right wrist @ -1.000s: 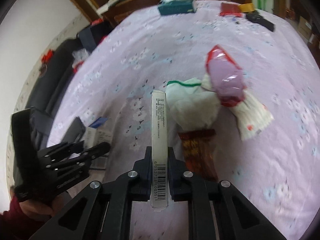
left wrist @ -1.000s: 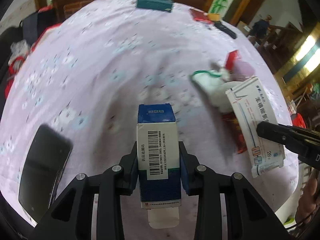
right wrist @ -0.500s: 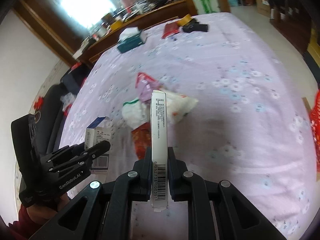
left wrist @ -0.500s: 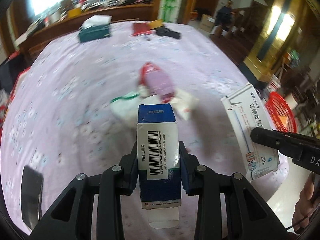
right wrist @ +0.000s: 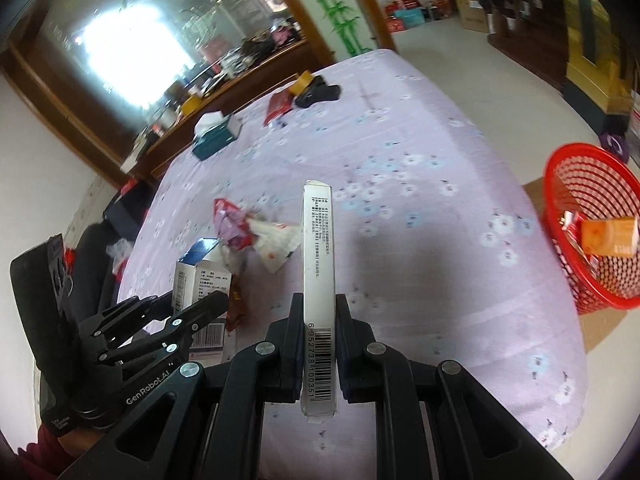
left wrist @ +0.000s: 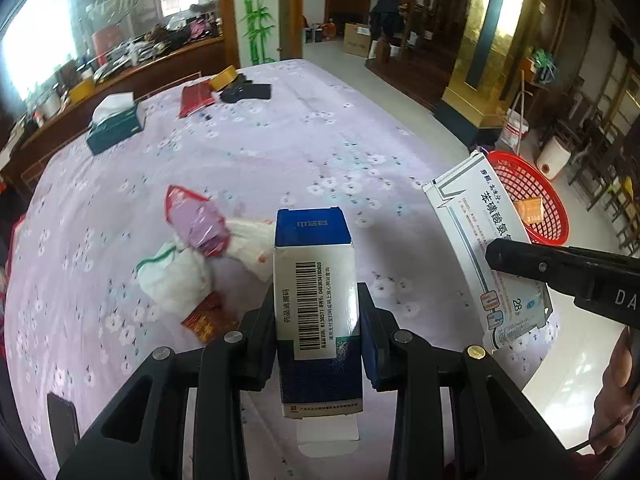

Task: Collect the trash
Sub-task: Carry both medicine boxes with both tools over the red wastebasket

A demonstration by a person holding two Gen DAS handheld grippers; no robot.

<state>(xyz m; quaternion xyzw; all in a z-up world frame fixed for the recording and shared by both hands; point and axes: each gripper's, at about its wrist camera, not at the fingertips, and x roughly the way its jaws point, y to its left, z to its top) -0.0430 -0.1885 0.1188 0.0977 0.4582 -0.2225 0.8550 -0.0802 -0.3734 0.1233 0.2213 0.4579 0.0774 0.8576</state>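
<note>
My left gripper (left wrist: 318, 312) is shut on a blue and white medicine box (left wrist: 316, 280), held above the table. It also shows in the right wrist view (right wrist: 200, 276). My right gripper (right wrist: 319, 308) is shut on a flat white medicine box (right wrist: 319, 248), seen edge-on; its face shows in the left wrist view (left wrist: 484, 240). A pile of wrappers and crumpled white tissue (left wrist: 200, 248) lies on the purple flowered tablecloth (left wrist: 300, 140). A red mesh basket (right wrist: 588, 224) stands on the floor off the table's right edge, with an orange box inside.
At the table's far end lie a green tissue box (left wrist: 114, 124), a red packet (left wrist: 196, 98) and a black object (left wrist: 246, 92). A dark phone (left wrist: 62, 428) lies at the near left edge. A wooden counter stands behind the table.
Both grippers have swung right and lifted with their boxes. The red basket has come into view and the trash pile has shifted left and farther away.
</note>
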